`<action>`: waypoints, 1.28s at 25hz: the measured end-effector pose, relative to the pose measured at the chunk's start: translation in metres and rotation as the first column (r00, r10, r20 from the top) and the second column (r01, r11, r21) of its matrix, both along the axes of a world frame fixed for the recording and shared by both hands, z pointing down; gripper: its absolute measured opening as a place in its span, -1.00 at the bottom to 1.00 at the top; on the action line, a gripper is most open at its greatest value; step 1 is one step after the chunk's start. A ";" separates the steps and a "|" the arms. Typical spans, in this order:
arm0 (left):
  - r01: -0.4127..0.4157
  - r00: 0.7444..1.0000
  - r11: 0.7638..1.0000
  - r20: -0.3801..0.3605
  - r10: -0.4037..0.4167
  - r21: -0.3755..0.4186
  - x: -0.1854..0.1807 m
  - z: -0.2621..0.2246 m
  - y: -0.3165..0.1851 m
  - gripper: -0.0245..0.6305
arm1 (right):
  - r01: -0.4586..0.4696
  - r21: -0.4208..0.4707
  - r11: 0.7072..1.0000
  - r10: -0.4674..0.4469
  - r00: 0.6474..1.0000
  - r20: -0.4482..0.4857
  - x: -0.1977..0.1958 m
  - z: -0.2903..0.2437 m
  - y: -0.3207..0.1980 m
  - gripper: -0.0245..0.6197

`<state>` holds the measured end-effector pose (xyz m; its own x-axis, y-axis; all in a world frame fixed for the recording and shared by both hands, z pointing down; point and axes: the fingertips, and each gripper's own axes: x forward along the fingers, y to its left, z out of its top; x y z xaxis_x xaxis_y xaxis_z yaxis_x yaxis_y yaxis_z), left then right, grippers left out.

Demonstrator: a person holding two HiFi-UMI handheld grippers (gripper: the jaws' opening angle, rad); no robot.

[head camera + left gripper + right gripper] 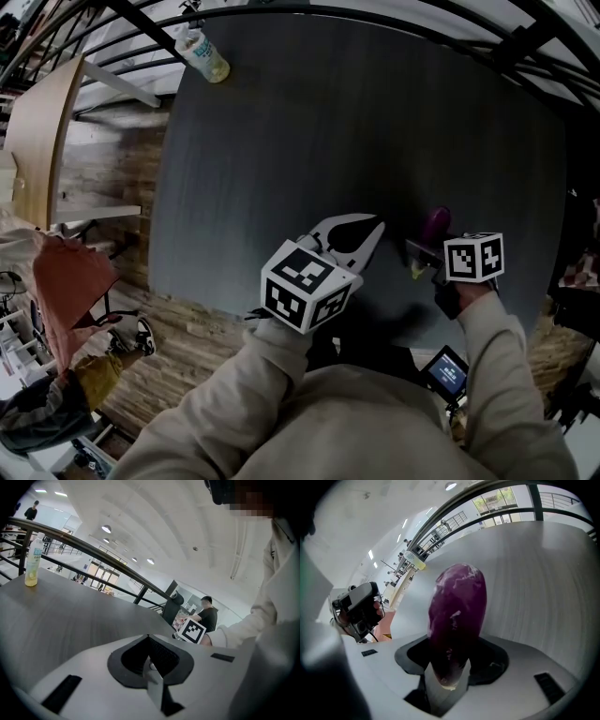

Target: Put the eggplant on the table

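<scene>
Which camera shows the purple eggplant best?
The right gripper view: the eggplant fills its centre, held by the fingers of the right gripper. The head view shows only a small purple tip; the left gripper view shows none of it.

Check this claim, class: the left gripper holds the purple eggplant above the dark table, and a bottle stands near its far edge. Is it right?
One slip: the right gripper holds the eggplant, as the right gripper view shows; the left gripper is shut on nothing. The table and bottle are as stated.
</scene>
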<state>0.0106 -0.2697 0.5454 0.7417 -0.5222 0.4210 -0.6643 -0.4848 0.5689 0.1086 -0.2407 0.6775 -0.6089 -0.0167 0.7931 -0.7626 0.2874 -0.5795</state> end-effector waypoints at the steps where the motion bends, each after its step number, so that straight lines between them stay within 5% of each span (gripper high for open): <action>1: 0.001 1.000 1.000 -0.002 -0.001 0.000 0.000 -0.001 0.001 -0.93 | 0.000 -0.003 1.000 0.000 1.000 0.006 0.001 0.000 0.001 -0.32; 15: 0.043 0.997 0.999 -0.062 -0.044 -0.025 -0.011 -0.006 -0.004 -0.93 | -0.058 -0.009 0.998 0.058 0.998 0.013 0.003 0.006 0.001 -0.06; 32: 0.026 0.998 0.999 -0.054 -0.028 -0.034 -0.017 -0.002 -0.006 -0.93 | -0.083 -0.002 0.997 0.083 0.996 0.017 0.001 0.003 -0.004 -0.05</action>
